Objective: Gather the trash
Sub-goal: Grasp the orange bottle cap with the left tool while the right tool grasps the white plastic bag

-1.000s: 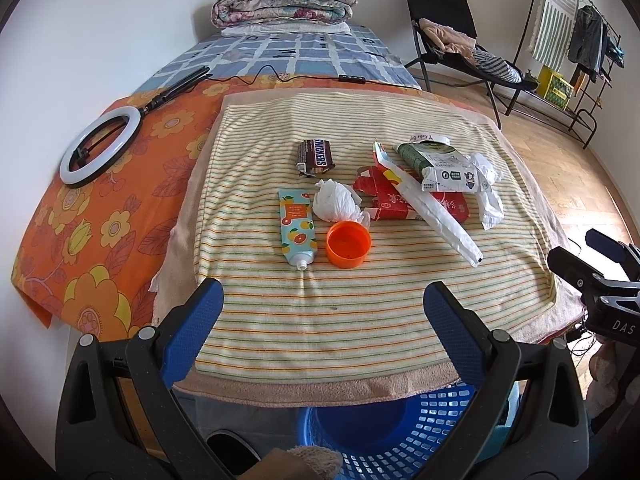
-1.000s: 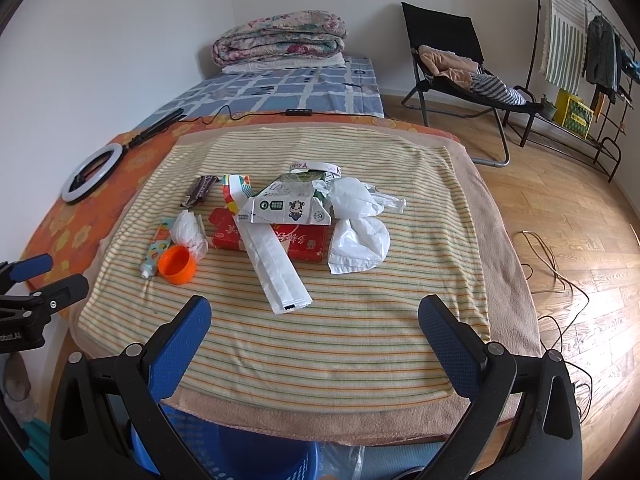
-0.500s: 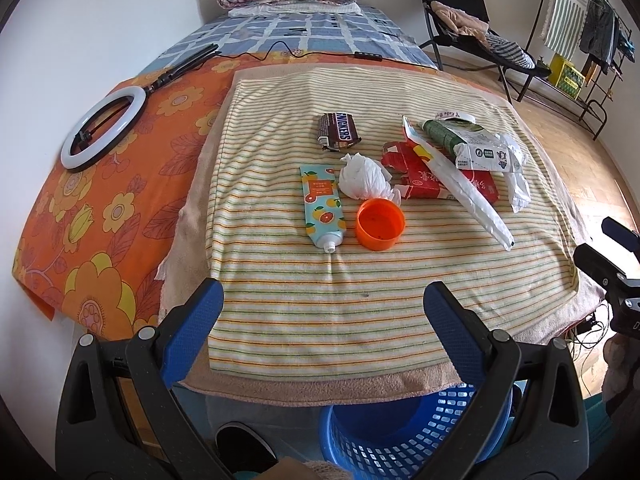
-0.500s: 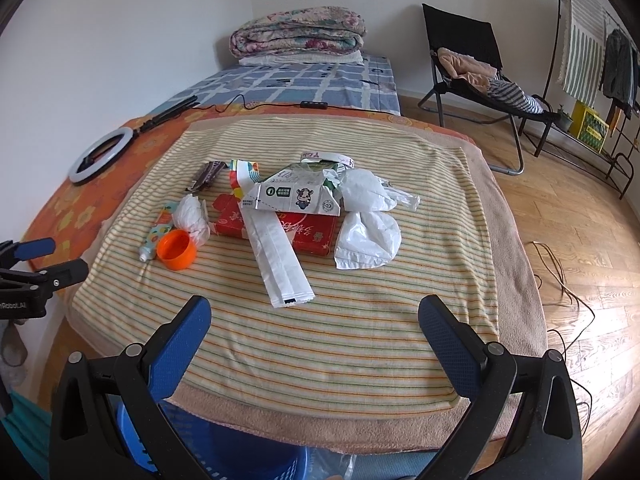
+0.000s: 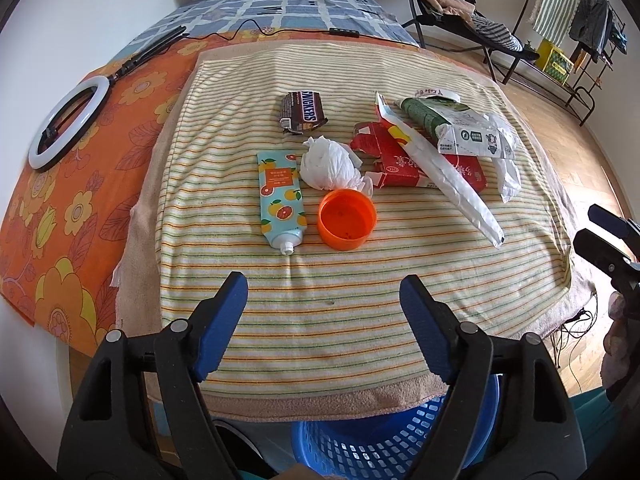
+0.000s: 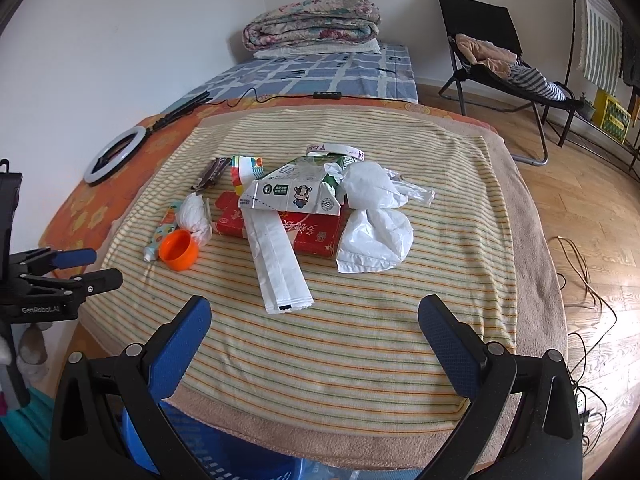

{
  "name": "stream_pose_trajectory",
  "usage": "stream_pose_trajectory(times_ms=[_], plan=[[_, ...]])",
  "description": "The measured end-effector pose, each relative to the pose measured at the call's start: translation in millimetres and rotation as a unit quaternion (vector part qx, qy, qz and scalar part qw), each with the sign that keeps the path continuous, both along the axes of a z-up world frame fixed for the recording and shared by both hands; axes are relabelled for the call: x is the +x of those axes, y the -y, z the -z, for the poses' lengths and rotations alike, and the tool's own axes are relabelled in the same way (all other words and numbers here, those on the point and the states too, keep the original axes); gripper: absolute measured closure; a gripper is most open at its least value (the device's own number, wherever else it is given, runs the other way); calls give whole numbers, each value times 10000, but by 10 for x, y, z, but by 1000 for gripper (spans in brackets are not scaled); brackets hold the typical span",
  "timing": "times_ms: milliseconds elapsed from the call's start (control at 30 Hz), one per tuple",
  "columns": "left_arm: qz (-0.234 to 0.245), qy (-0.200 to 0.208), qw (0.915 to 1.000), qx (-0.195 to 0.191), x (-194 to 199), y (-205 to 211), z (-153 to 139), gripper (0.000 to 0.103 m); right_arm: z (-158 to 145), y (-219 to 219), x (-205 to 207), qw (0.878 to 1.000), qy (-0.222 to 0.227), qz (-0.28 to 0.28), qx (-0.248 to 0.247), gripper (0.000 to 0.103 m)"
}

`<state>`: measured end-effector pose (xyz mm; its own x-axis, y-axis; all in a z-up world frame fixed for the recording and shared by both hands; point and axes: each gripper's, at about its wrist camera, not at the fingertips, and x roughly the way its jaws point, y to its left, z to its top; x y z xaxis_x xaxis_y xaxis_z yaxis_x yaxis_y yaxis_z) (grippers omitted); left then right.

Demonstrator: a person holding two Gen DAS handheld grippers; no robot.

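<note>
Left wrist view first: the left hand-held gripper point(image 5: 323, 294) hangs over the striped towel point(image 5: 320, 320), jaws apart with nothing between them, though they have just been closing a little. Ahead lies the trash: a brown wrapper point(image 5: 303, 112) reading "SNICKERS", a citrus-printed tube point(image 5: 280, 200) with small print too fine to read, a crumpled tissue point(image 5: 330, 163), an orange cap point(image 5: 346, 218), and a red box point(image 5: 404, 160) with gold characters. From the right wrist, the right hand-held gripper point(image 6: 314, 322) is spread wide and empty. The milk carton point(image 6: 294, 194) shows a cartoon cow, and "GenRobot.AI" is printed on the other tool. A blue basket point(image 5: 380, 440) sits below the towel's near edge.
</note>
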<state>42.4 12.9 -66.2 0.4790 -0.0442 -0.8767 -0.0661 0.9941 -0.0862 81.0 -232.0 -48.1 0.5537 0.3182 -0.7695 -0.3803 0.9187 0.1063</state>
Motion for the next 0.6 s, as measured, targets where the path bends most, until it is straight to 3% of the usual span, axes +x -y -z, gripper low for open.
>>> stream_pose_trajectory(times_ms=[133,267,600], plan=[[64,-76,9999,-94,69,26,40,30,6,63,78,9998,-115,-21,146,0],[60,-163,9997,-179,146,36,97,31,27,25,194,9999,-117,-123,-1,3],[31,-313,9994,-174,464,-36,260,43,164,280,812,9990,-221,358,-117,8]])
